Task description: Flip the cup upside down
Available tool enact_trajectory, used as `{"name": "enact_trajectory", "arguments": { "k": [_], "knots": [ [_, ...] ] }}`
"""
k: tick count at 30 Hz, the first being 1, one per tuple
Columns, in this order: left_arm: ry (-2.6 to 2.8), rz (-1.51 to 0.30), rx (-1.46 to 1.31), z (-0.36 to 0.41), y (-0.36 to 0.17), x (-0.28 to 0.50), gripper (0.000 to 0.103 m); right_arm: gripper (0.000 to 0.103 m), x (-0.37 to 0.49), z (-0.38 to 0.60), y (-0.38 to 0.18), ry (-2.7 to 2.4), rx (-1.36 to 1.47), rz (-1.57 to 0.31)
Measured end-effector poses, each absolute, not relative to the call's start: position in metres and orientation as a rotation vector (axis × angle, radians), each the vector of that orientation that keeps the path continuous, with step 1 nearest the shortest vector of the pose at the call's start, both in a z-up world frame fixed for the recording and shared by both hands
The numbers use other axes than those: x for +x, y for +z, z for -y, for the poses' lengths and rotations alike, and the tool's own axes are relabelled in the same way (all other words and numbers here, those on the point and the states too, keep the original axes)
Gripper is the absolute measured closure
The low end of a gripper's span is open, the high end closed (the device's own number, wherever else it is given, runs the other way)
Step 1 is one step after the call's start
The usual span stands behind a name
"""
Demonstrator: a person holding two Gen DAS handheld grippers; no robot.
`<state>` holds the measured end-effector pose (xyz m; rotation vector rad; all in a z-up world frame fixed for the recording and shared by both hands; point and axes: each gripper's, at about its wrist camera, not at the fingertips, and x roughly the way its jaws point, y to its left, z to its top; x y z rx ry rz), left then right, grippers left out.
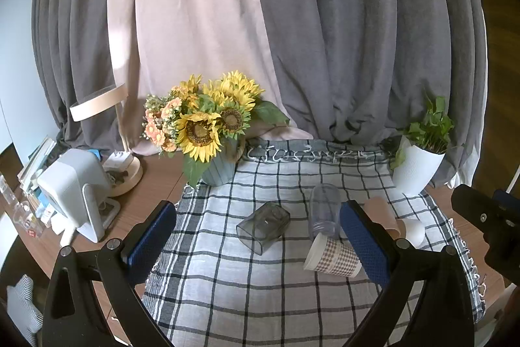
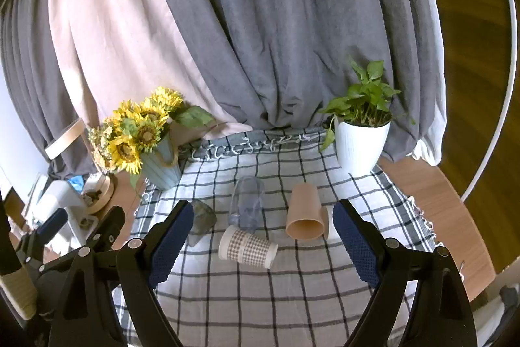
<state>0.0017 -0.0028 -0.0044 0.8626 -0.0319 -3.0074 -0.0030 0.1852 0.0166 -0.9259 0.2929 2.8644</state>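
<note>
Checked paper cup (image 2: 248,246) on side, frame centre; tan cup (image 2: 305,213), clear cup (image 2: 247,200), smoky cup (image 1: 265,225) also toppled.

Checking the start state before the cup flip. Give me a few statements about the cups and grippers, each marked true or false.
1. The checked paper cup lies on its side. True.
2. The left gripper holds a cup. False: open, holding nothing.
3. The tan cup stands upright. False: it lies on its side, its mouth toward the camera.
4. The right gripper is open. True.
5. The cups lie on the checked cloth. True.
</note>
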Motion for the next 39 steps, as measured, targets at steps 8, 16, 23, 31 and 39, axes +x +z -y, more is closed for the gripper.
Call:
{"name": "enact_trajectory", "arguments": {
  "k": [8, 16, 23, 31, 39],
  "knots": [
    [-3.007, 0.028, 0.863, 0.0046, -0.0051, 0.0022, 0.000, 0.015, -0.0020, -0.1856, 0.0149, 2.865, -0.925, -0.297],
    [-3.005, 0.030, 0.880, 0.0012, -0.0062, -0.0011, 0.000, 0.015, -0.0027, -0.1876, 0.0144, 2.860, -0.929, -0.300],
    [-2.999, 0.021, 0.893, 0.0003, -0.0061, -0.0041, 0.000, 0.015, -0.0038, -0.1910, 0.0127, 2.856, -0.930, -0.309],
    [-2.967, 0.011, 0.905, 0.0002, -0.0075, -0.0064, 0.000, 0.015, -0.0059, -0.1914, 0.0134, 2.848, -0.933, -0.300],
    [-2.965, 0.010, 0.911, 0.0012, -0.0078, -0.0078, 0.000, 0.015, -0.0053, -0.1915, 0.0127, 2.849, -0.932, -0.301]
  ]
}}
